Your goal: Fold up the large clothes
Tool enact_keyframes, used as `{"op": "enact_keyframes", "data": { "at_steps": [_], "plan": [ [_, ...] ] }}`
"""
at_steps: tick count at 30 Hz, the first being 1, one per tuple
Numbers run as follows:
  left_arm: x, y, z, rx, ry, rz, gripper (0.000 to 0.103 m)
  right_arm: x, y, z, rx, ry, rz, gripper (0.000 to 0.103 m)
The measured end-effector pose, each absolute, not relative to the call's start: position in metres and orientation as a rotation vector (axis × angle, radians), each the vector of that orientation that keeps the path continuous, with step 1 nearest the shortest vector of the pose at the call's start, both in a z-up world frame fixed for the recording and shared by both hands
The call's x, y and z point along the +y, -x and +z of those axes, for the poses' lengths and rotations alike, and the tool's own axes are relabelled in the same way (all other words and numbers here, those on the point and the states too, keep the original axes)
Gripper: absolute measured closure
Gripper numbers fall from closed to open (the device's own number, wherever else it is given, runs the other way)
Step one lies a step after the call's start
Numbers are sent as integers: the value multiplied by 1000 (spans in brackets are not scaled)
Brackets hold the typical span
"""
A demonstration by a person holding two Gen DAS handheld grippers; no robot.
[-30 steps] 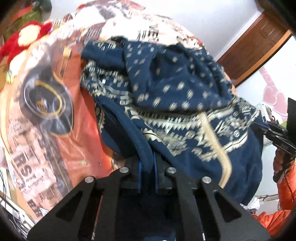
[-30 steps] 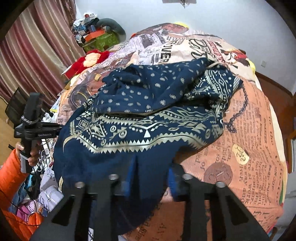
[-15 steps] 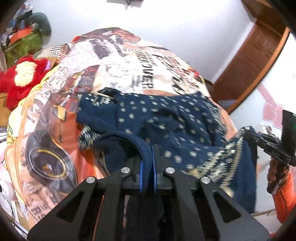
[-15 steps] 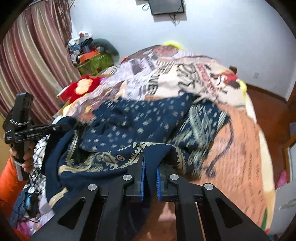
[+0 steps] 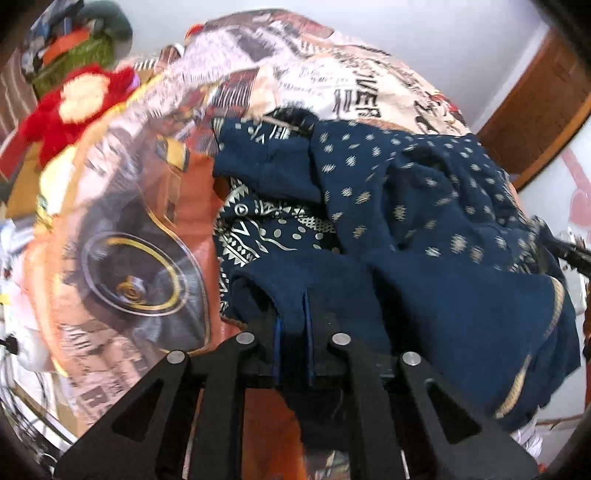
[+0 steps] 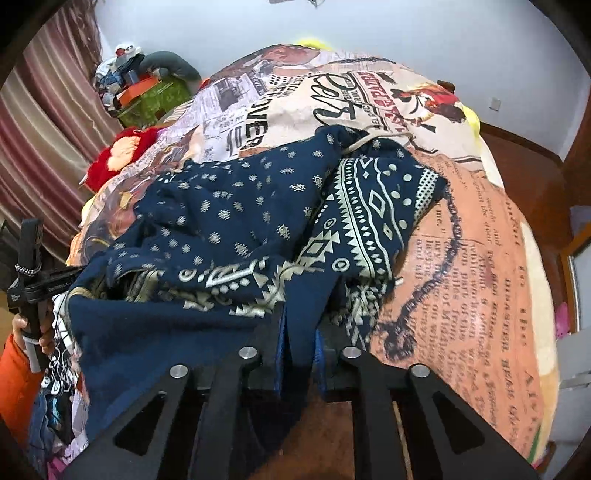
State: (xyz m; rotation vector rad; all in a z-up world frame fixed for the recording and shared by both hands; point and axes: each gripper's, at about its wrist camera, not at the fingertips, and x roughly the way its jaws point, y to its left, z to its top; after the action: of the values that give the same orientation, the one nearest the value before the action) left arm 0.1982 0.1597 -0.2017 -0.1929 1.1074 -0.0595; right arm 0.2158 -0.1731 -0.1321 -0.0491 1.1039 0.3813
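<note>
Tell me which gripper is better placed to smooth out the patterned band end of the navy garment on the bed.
Probably right. The right gripper is shut on the navy garment just below the patterned band. The left gripper clamps a plain edge, with bunched folds lying between it and that end.

Pale walls [image 6: 406,33], striped curtains [image 6: 40,122] and a wooden door [image 5: 535,107] surround the newsprint-covered bed [image 6: 480,266].

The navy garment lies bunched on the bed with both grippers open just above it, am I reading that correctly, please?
Not quite: the grippers are not open. The left gripper and right gripper are each shut on the garment, with navy cloth pinched between the fingers, as each wrist view shows. The rest holds: it lies bunched on the bed.
</note>
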Motion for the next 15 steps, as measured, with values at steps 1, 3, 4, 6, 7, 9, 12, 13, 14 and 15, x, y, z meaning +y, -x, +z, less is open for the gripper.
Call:
{"op": "enact_keyframes", "data": {
  "at_steps": [1, 3, 4, 6, 7, 9, 12, 13, 14, 15],
  "plan": [
    [159, -192, -192, 1092, 174, -60, 90, -175, -211, -125, 1098, 55, 378, 76],
    [160, -184, -180, 1062, 149, -54, 78, -179, -200, -112, 1080, 56, 390, 62],
    [160, -178, -174, 1046, 139, -52, 63, -180, -194, -105, 1066, 56, 394, 56],
    [162, -166, -162, 1007, 136, -46, 43, -182, -179, -92, 1036, 63, 396, 50],
    [162, -162, -158, 992, 139, -43, 40, -183, -172, -87, 1027, 66, 399, 47],
    [163, -151, -155, 986, 147, -50, 40, -183, -156, -79, 1019, 62, 403, 45],
    [165, -138, -165, 1011, 178, -70, 40, -181, -134, -75, 1025, 45, 422, 44],
    [165, -135, -169, 1019, 188, -74, 40, -180, -127, -75, 1028, 42, 430, 43],
    [165, -130, -179, 1041, 205, -84, 40, -178, -121, -76, 1032, 40, 436, 43],
    [164, -128, -186, 1059, 217, -92, 40, -177, -116, -78, 1037, 39, 440, 43]
  ]
}}
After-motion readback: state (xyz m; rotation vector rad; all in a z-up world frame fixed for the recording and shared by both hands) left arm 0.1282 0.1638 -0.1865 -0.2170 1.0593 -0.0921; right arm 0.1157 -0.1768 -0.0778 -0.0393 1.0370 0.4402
